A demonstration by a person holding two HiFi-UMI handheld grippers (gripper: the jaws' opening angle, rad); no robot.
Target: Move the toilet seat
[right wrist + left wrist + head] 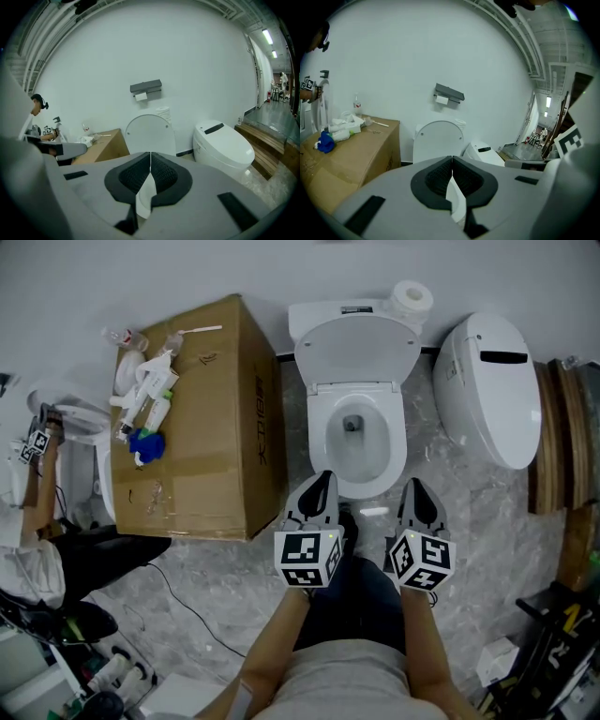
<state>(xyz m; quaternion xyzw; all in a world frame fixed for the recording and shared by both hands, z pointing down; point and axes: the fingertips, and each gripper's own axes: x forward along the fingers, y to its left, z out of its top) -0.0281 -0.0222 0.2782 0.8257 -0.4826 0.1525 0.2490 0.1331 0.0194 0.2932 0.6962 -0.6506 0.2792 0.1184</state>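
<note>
left gripper and right gripper: jaws closed tight, nothing held, hovering at toilet bowl front. toilet seat raised against tank.

Toilet at centre, back to the wall. Its lid stands upright against the tank. Paper roll sits on the tank's right end, and the paper holder is on the wall above. Cardboard box is on the floor just left of the toilet, with bottles and tubes on its top (bunched toward the far-left corner). Second toilet is right of the first, with floor between them. Wooden platform is further right. Left tool and right tool are side by side just before the bowl's front rim. A person is left of the box.
</note>
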